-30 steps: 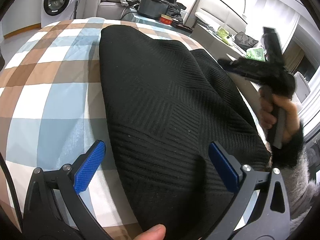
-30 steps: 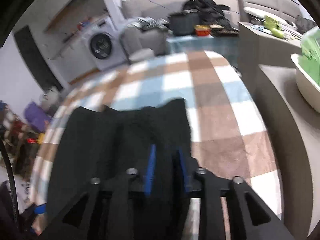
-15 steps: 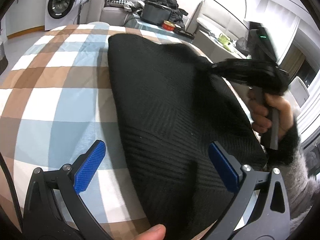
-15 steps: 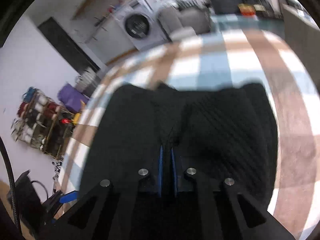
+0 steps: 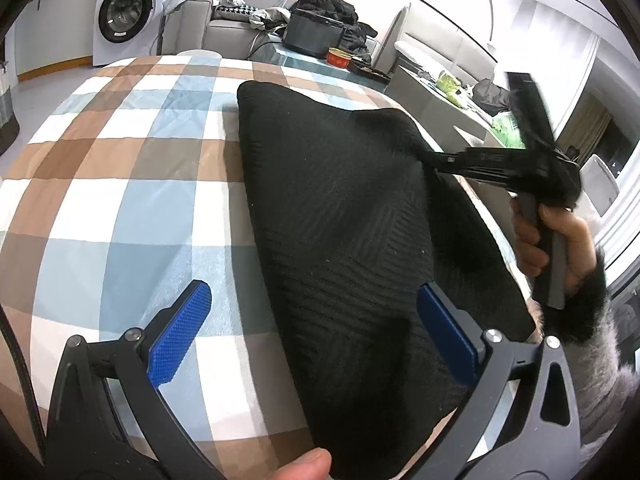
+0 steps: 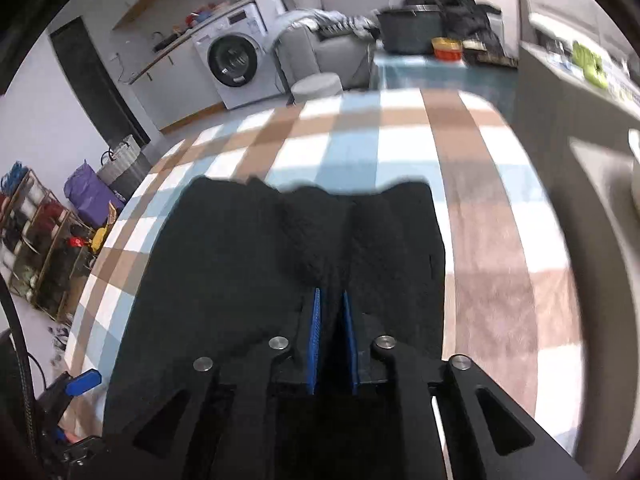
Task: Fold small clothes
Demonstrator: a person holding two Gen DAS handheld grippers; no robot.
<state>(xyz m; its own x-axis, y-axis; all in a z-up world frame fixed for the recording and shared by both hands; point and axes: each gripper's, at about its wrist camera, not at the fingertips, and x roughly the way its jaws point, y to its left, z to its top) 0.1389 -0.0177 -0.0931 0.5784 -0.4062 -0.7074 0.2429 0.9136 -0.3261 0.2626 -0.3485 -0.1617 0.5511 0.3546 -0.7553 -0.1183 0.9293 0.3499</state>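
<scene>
A black knit garment lies on the checked tablecloth. My left gripper hangs wide open over the garment's near end. One blue pad is over the cloth, the other over the knit. My right gripper, held by a hand in a furry sleeve, grips the garment's right edge and lifts it into a ridge. In the right wrist view a bunched fold of the garment sits between the narrow-set pads of the right gripper, whose jaws are opening slightly.
A washing machine and a grey sofa stand beyond the table. A dark pot and a red tin sit on a side table. A shoe rack and a purple bag are on the floor at the left.
The right gripper's pads came together on a fold of the garment, then parted a little. The garment's right edge has been pulled up into a ridge. The left gripper stayed open.
</scene>
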